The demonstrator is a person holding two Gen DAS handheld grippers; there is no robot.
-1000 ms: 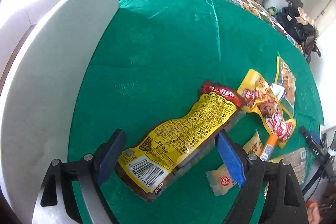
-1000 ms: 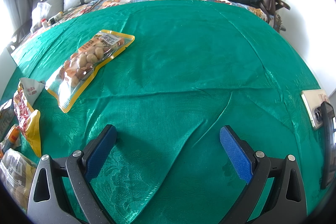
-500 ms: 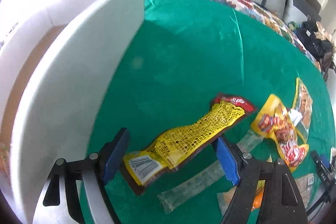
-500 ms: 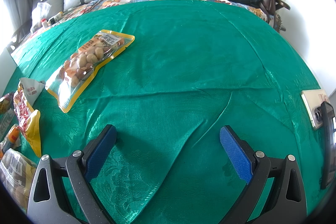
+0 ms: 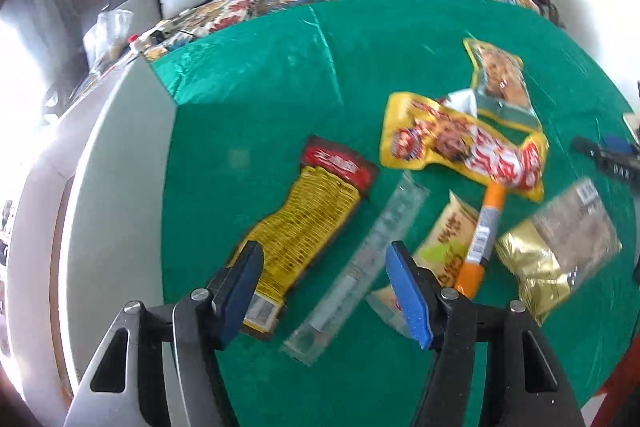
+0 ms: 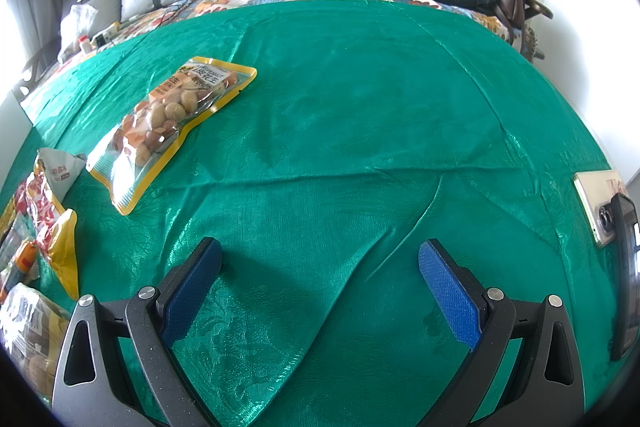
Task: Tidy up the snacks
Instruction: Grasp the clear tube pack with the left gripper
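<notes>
Closing left fingers (image 5: 326, 291) around yellow packet (image 5: 296, 239) and clear stick (image 5: 360, 267), grip unclear, right fingers (image 6: 320, 291) wide, empty

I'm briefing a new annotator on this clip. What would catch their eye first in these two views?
Probably the bright snack pile on the green cloth in the left wrist view: a yellow packet with a red top and a clear long sachet lie between the fingers of the left gripper, with a yellow-and-red pouch behind. In the right wrist view, a peanut bag lies far left of the open right gripper.
</notes>
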